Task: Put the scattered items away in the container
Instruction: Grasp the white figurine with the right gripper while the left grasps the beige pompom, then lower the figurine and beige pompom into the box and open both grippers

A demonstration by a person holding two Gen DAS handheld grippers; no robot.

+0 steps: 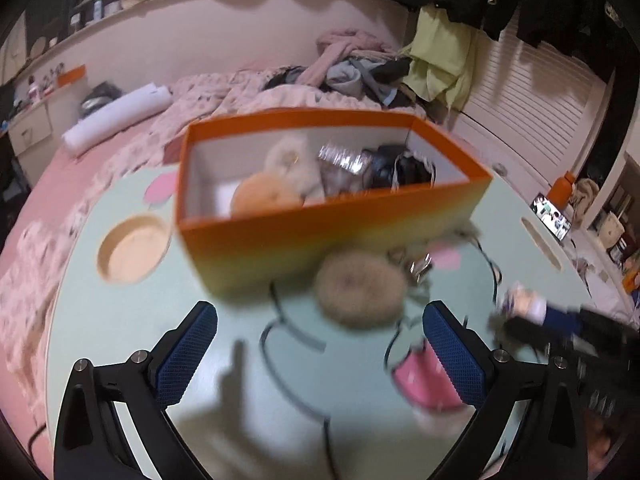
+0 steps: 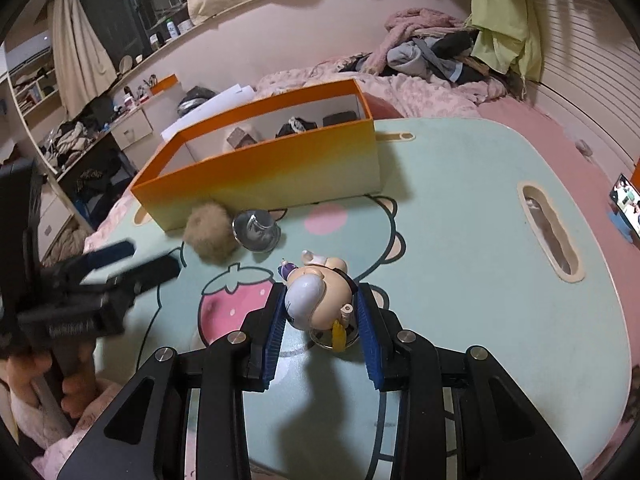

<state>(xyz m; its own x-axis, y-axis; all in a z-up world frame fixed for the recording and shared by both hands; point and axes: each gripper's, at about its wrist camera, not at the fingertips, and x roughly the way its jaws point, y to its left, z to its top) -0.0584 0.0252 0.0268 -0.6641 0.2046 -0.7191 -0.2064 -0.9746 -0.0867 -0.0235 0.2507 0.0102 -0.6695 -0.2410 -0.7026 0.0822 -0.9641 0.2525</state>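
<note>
An orange box stands on the mint cartoon table and holds fluffy and dark items. A brown fluffy scrunchie lies in front of the box, next to a shiny metal piece. My left gripper is open and empty, just short of the scrunchie; it also shows blurred in the right wrist view. My right gripper is shut on a small toy figure with a white head, seen at the right in the left wrist view.
A round wooden lid lies left of the box. The table has a handle slot on the right. A pink bed with piled clothes lies behind. A phone stands at the far right.
</note>
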